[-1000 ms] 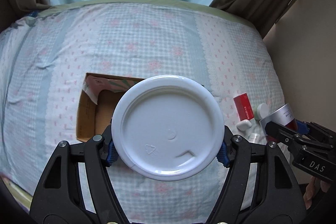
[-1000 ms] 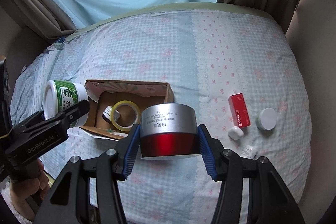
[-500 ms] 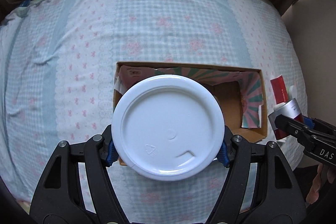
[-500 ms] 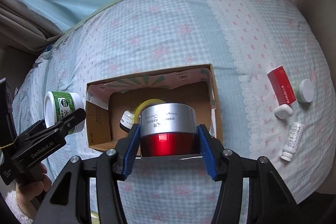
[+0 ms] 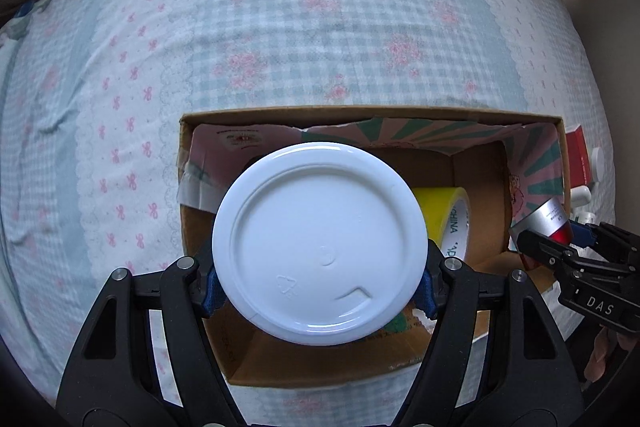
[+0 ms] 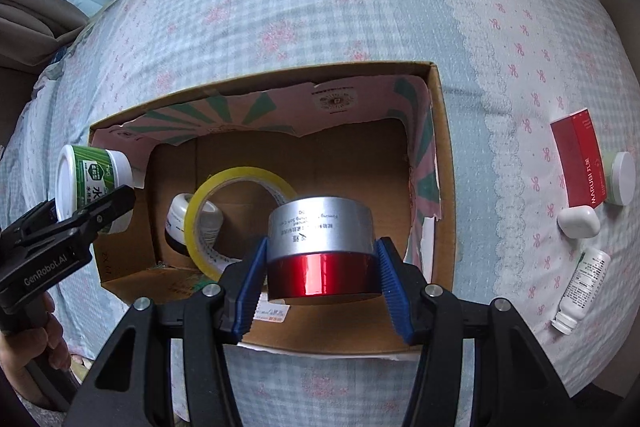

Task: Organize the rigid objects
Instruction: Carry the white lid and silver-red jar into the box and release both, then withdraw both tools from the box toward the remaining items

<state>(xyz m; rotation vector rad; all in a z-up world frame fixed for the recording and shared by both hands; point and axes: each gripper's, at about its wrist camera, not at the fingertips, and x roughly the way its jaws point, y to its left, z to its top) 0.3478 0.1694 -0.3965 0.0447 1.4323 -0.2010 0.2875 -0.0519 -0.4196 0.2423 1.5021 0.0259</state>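
My left gripper (image 5: 319,285) is shut on a white tub with a green label (image 5: 318,243), its round base facing the camera; the same tub (image 6: 94,183) hangs over the left end of the open cardboard box (image 6: 442,163). My right gripper (image 6: 322,277) is shut on a silver and red round tin (image 6: 322,251), held above the box's right half; the tin (image 5: 554,223) also shows at the right of the left wrist view. Inside the box (image 5: 360,113) lie a yellow tape roll (image 6: 236,215) and a small dark jar (image 6: 180,223).
On the flowered bedsheet to the right of the box lie a red carton (image 6: 580,163), a white round jar (image 6: 622,183), a small white case (image 6: 578,221) and a white bottle on its side (image 6: 582,289). A hand (image 6: 36,339) grips the left tool's handle.
Both grippers have come down towards the box with their loads still held. The box now fills far more of both views, and each load hangs over its opening.
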